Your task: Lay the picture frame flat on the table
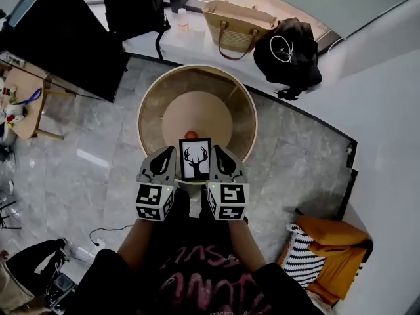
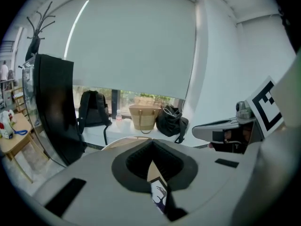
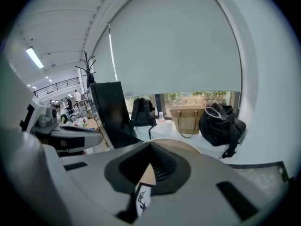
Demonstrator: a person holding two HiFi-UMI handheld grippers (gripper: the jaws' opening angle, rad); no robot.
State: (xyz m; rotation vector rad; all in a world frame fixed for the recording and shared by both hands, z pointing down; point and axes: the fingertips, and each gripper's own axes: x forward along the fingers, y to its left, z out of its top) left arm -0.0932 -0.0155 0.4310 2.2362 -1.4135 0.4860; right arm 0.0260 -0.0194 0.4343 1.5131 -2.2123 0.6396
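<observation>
A black picture frame (image 1: 195, 159) with a deer-antler print stands upright over the near edge of the round wooden table (image 1: 147, 104). My left gripper (image 1: 169, 161) is shut on its left edge and my right gripper (image 1: 221, 161) on its right edge. In the left gripper view the picture frame (image 2: 157, 193) shows edge-on between the jaws of the left gripper (image 2: 154, 173). The right gripper view shows the picture frame (image 3: 142, 197) the same way, in the jaws of the right gripper (image 3: 146, 173). Whether the frame's foot touches the table is hidden.
A small orange ball (image 1: 191, 134) lies on the table just behind the frame. A black backpack (image 1: 134, 5), a straw bag (image 1: 237, 25) and a black bag (image 1: 289, 51) sit on the white ledge beyond. A dark panel (image 1: 59, 38) stands left; cushions (image 1: 315, 261) lie right.
</observation>
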